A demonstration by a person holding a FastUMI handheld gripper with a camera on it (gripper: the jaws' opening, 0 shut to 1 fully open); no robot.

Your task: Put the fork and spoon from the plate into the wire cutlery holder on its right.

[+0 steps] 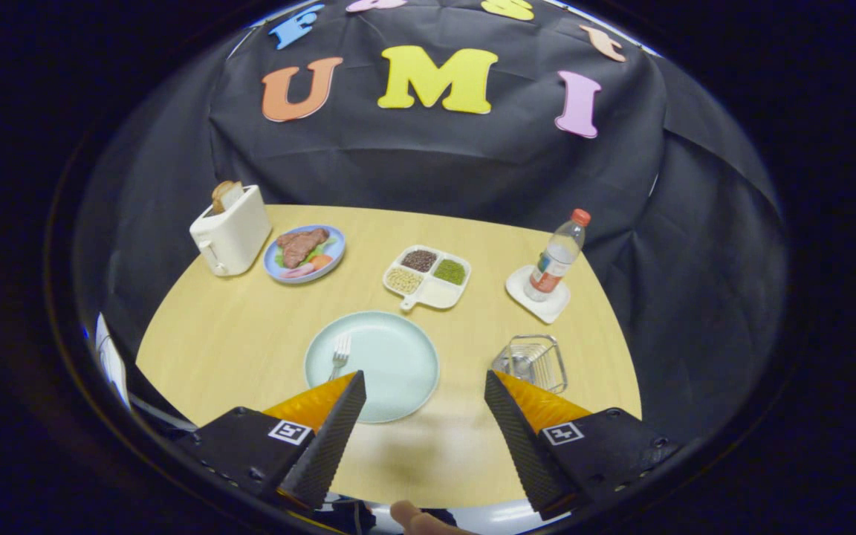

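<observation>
So I'm holding my claw [423, 386] up above the near edge of the table [205, 349] right now, fingers spread wide apart with nothing between them, and I'm looking down over the whole setup. I'm hanging back like this on purpose, I think, since it lets me line up on the cutlery before I'm committing to a grab.

The fork [339, 354] is lying on the left part of the pale green plate [398, 357], tines pointing away from me, handle running back toward my left finger [331, 438] and partly tucked behind its tip. That handle-toward-me layout is handy, because I'm guessing I'll be pinching the handle. I'm not spotting a spoon on the plate; something shiny is sitting inside the wire cutlery holder [533, 362], but I can't tell for sure if that's it.

The holder is sitting just right of the plate, just beyond my right finger [517, 438], so the carry over is looking short.

Further back, well clear of my path, there's a toaster [231, 232] with bread in it, a blue plate of food [304, 253], a divided snack tray [428, 276], and a water bottle [558, 256] standing on a coaster [539, 295]. Nothing there is crowding the job.

Next I'm figuring on dipping left and down toward the fork.
</observation>
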